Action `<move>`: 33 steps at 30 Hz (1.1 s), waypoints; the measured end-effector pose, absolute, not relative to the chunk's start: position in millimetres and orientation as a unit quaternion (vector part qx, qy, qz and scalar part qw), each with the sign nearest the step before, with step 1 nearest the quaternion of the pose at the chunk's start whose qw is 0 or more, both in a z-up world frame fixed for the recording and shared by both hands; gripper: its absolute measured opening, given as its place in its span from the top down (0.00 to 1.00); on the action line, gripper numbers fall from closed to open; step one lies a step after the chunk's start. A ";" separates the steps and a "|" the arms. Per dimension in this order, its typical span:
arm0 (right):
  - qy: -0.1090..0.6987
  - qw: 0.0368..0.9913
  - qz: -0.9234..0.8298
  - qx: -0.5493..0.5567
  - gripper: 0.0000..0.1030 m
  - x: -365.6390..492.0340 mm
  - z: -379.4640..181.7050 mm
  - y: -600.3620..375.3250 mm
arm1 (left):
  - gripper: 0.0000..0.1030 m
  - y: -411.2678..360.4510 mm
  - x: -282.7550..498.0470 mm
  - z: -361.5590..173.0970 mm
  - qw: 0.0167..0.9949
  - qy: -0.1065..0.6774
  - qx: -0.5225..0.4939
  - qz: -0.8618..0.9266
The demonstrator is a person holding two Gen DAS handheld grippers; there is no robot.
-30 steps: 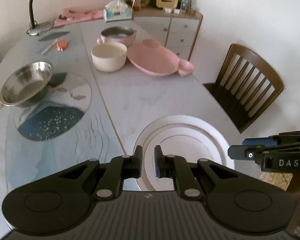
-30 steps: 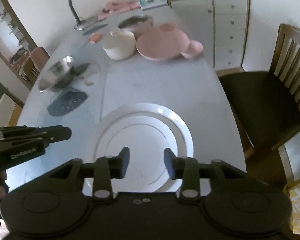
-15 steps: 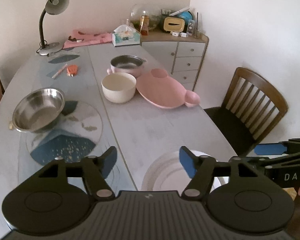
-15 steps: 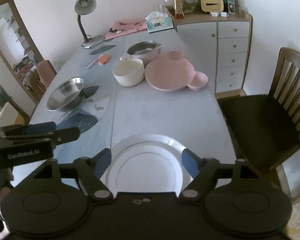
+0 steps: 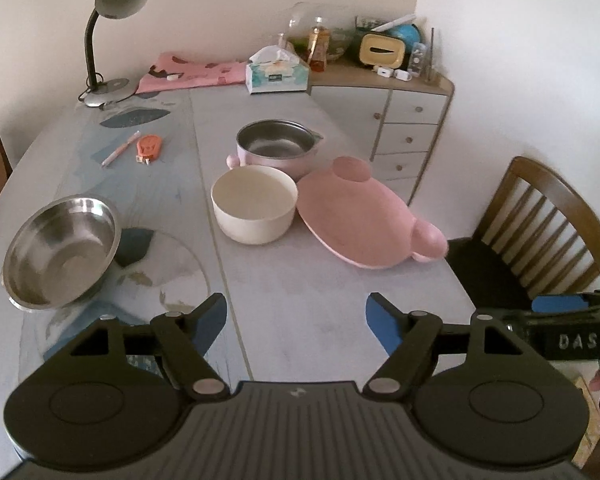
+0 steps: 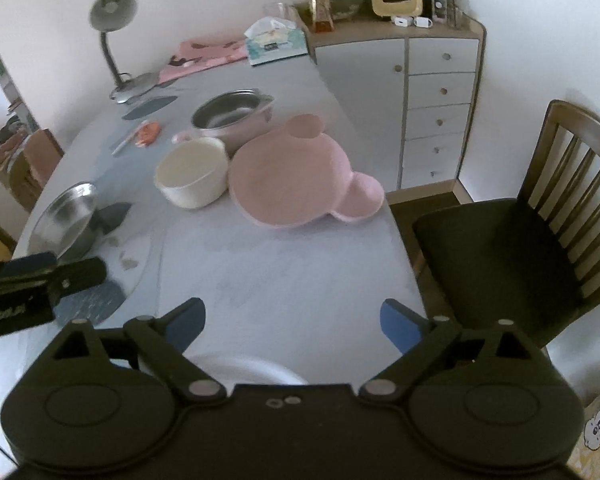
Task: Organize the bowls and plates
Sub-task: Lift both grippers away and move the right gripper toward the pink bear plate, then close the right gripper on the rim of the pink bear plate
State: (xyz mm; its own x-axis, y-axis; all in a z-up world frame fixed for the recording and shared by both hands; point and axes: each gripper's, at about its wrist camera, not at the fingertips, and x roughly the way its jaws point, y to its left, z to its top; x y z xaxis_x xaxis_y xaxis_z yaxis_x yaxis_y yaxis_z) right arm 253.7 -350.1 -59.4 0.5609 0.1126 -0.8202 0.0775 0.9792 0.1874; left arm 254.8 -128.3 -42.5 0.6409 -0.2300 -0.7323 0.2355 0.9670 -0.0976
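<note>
Plates and bowls split up: white plate (image 6: 244,368) sits at the desk's near edge (seemingly just set down), so left tool (image 5: 296,320) and right tool (image 6: 296,320), jaws just opened wide and empty, face cream bowl (image 5: 254,204) and pink plate (image 5: 360,220) mid-desk.

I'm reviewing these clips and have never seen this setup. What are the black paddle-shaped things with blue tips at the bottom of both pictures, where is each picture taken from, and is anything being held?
They are two hand-held grippers, one in each of a person's hands, each with a fisheye camera looking forward along its fingers. One picture comes from the left gripper, the other from the right gripper. Both have just been opening, and nothing is between their jaws.

On the table are a steel bowl, a cream bowl, a pink pot with a metal inside and a pink bear-shaped plate. The rim of a white plate shows just under the right gripper. A lamp and a tissue box stand at the far end.
</note>
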 end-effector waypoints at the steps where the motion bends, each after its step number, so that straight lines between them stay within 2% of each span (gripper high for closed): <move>1: 0.470 0.877 0.005 0.102 0.08 263.9 -63.0 -352.6 | 0.26 -129.2 260.9 -44.3 0.906 0.404 0.004 -0.126; 14: 0.506 0.850 -0.056 0.133 0.11 370.5 -123.8 -361.6 | 0.26 -137.0 314.8 -67.8 0.902 0.418 0.008 -0.109; 16: 0.516 0.842 -0.065 0.143 0.15 381.3 -134.4 -360.9 | 0.26 -137.4 318.2 -71.1 0.901 0.421 0.006 -0.107; 20: 0.531 0.825 -0.089 0.172 0.31 393.3 -151.8 -362.0 | 0.26 -138.1 322.3 -76.0 0.898 0.426 0.005 -0.107; 23: 0.534 0.816 -0.105 0.194 0.37 397.0 -158.9 -362.7 | 0.26 -139.4 322.5 -79.5 0.897 0.430 0.004 -0.106; 26: 0.536 0.807 -0.112 0.220 0.49 402.2 -163.6 -364.8 | 0.26 -139.8 322.8 -82.1 0.895 0.433 0.003 -0.107; 28: 0.537 0.803 -0.112 0.231 0.51 404.5 -166.0 -364.7 | 0.26 -140.2 322.8 -83.0 0.895 0.434 0.006 -0.106; 33: 0.532 0.798 -0.111 0.261 0.71 405.4 -172.0 -364.4 | 0.26 -140.2 322.4 -86.2 0.892 0.439 0.011 -0.105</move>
